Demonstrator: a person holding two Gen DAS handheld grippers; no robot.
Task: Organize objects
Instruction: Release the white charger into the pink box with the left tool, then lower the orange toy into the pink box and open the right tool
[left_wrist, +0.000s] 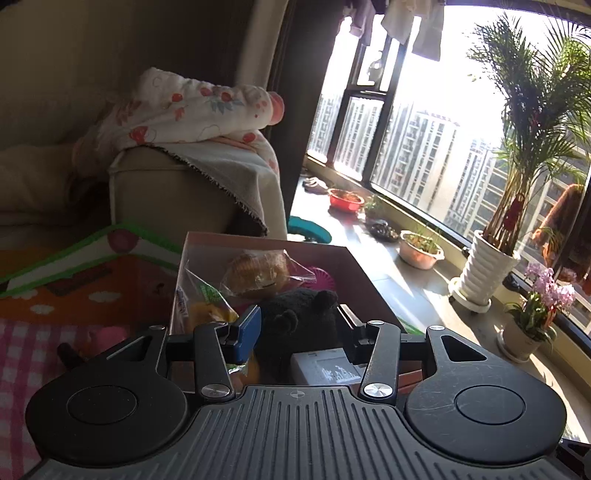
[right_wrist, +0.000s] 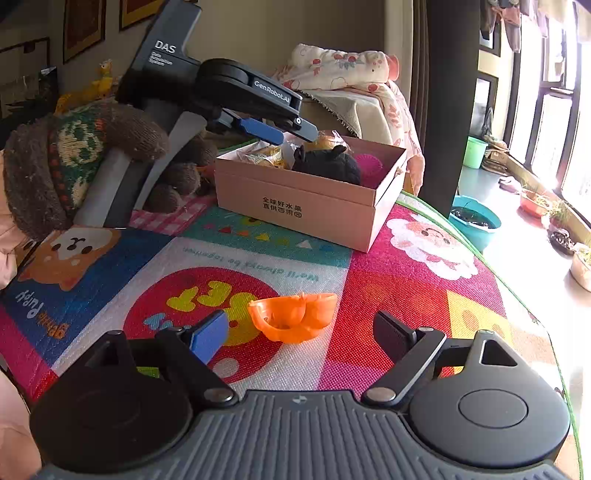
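Observation:
A pink cardboard box stands on the colourful play mat. It holds a black plush toy, bagged snacks and a pink round item. My left gripper is open around the black plush toy inside the box; it also shows in the right wrist view, over the box. My right gripper is open and empty, low over the mat, with an orange plastic shell lying between its fingers.
A knitted plush bear sits left of the box. A sofa arm with a floral blanket is behind it. Flower pots and basins stand along the window. The mat's edge runs on the right.

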